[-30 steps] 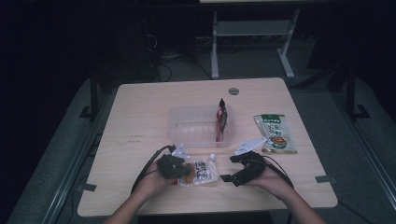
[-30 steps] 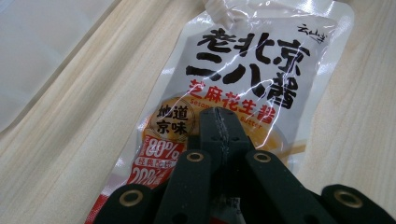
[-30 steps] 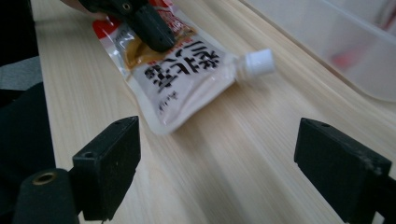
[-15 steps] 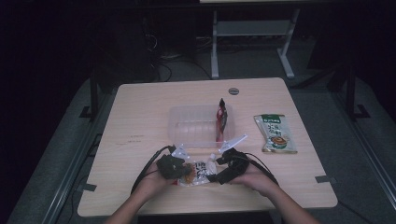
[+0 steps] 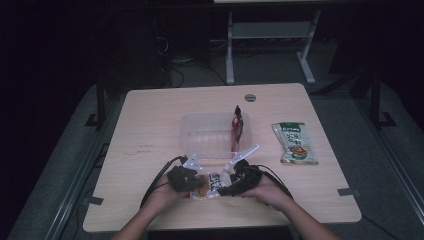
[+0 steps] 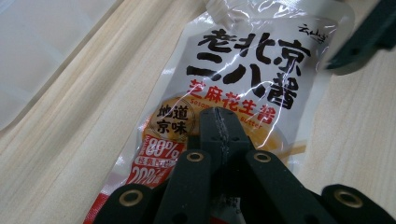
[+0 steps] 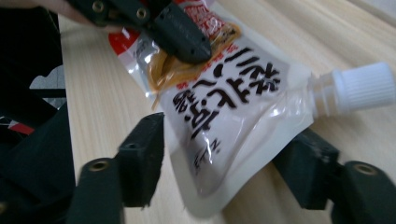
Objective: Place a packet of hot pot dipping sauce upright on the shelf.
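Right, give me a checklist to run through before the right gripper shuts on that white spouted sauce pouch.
1. Left gripper clamped on the white spouted sauce pouch, on its printed lower half: ok.
2. Pouch lies flat on the pale wooden table: ok.
3. Right gripper straddles the pouch's upper part, a jaw at each edge, jaws just closing: ok.
4. Right pads pressing on the pouch: not ok, gaps show on both sides.
5. White screw cap on the spout: ok; how tightly it sits, cannot tell.
6. Clear plastic tray beyond the pouch, apart from both grippers: ok.
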Demonstrator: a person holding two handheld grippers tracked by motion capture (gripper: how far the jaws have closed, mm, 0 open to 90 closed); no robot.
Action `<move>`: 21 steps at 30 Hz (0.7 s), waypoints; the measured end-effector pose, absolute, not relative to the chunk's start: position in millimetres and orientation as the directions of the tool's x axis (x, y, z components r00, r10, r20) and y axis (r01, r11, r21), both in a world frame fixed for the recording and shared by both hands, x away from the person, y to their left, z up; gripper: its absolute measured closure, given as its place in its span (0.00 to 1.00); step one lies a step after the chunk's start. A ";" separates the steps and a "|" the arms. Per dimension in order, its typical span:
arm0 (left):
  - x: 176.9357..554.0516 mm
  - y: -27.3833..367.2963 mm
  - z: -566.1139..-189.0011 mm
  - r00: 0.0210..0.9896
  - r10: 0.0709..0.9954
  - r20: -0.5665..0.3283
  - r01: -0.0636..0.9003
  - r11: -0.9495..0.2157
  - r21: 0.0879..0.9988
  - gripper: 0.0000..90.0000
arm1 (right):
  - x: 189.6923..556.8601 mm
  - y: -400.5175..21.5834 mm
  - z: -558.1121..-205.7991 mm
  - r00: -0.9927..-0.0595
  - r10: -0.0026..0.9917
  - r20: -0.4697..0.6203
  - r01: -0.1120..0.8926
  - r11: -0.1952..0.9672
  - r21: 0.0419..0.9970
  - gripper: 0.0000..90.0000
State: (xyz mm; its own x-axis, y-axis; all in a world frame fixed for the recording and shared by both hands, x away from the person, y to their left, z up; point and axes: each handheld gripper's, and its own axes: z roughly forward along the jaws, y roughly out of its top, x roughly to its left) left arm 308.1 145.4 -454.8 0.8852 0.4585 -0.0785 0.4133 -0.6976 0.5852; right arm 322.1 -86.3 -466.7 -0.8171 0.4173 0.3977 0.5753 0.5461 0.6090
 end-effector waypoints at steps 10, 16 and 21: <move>307.8 145.7 -455.1 0.887 0.456 -0.075 0.408 -0.697 0.589 1.00 | 327.4 -86.2 -468.6 -0.803 0.386 0.455 0.596 0.534 0.599 0.73; 307.8 146.4 -455.3 0.886 0.457 -0.077 0.410 -0.695 0.591 1.00 | 328.8 -81.2 -465.0 -0.844 0.355 0.403 0.537 0.569 0.622 0.87; 307.8 148.6 -455.1 0.884 0.459 -0.086 0.414 -0.685 0.600 1.00 | 329.8 -76.5 -461.9 -0.863 0.330 0.381 0.504 0.586 0.634 0.94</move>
